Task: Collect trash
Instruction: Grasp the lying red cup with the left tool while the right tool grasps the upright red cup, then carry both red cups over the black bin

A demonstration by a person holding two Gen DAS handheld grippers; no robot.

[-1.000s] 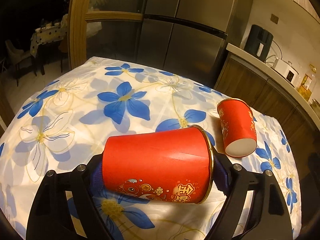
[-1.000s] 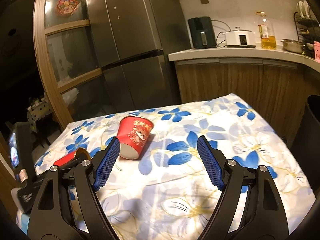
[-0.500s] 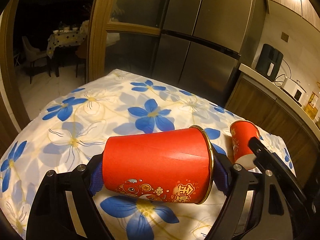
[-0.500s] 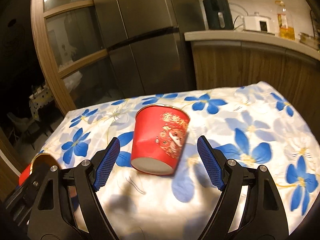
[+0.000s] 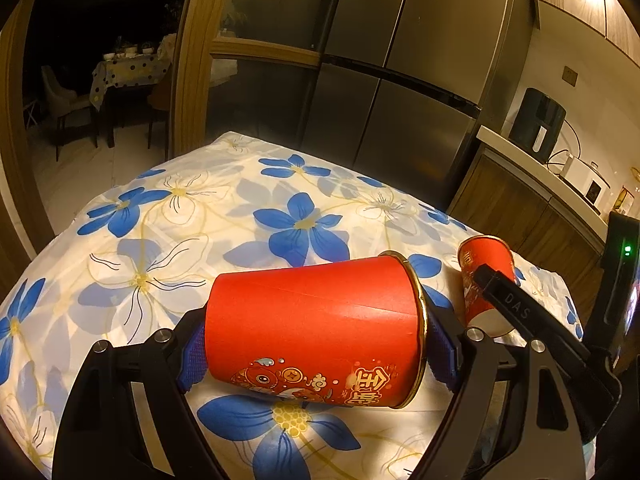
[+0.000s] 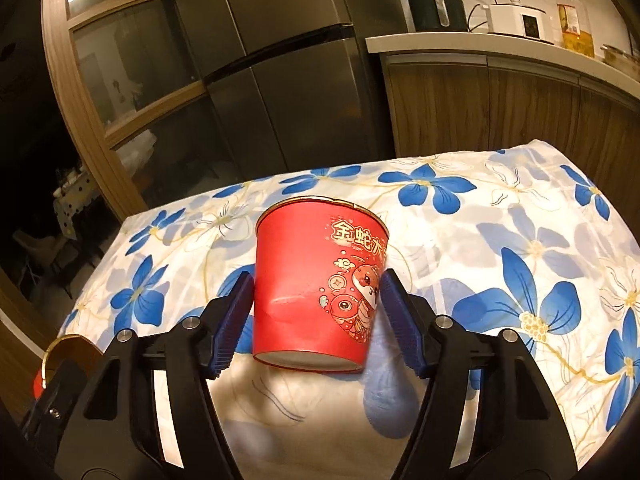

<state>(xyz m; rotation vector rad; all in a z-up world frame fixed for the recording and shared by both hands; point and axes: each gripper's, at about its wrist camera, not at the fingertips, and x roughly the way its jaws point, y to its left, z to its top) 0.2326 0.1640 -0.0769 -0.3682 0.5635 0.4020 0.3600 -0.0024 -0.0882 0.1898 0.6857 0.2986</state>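
A red paper cup (image 5: pixel 312 320) with a gold rim lies crosswise in my left gripper (image 5: pixel 316 348), which is shut on it, blue pads pressing its base and its rim above the flowered tablecloth (image 5: pixel 200 240). A second red cup (image 6: pixel 312 280) rests on its side on the cloth (image 6: pixel 520 240), base toward the camera. My right gripper (image 6: pixel 316 312) straddles this cup and its jaws are closing, the pads right at the cup's sides without squeezing it. The left wrist view shows that cup (image 5: pixel 480 260) at the right, partly behind a right finger (image 5: pixel 520 312).
A steel fridge (image 5: pixel 400 80) stands past the table's far edge. A wooden counter (image 6: pixel 500 44) with appliances and an oil bottle runs along the right. Beyond a wooden door frame (image 5: pixel 188 60) lies a dark room with a dining table (image 5: pixel 120 68).
My right gripper moved forward over the lying cup, and its jaws narrowed until the pads came beside the cup. The left gripper kept its cup and drifted slightly.
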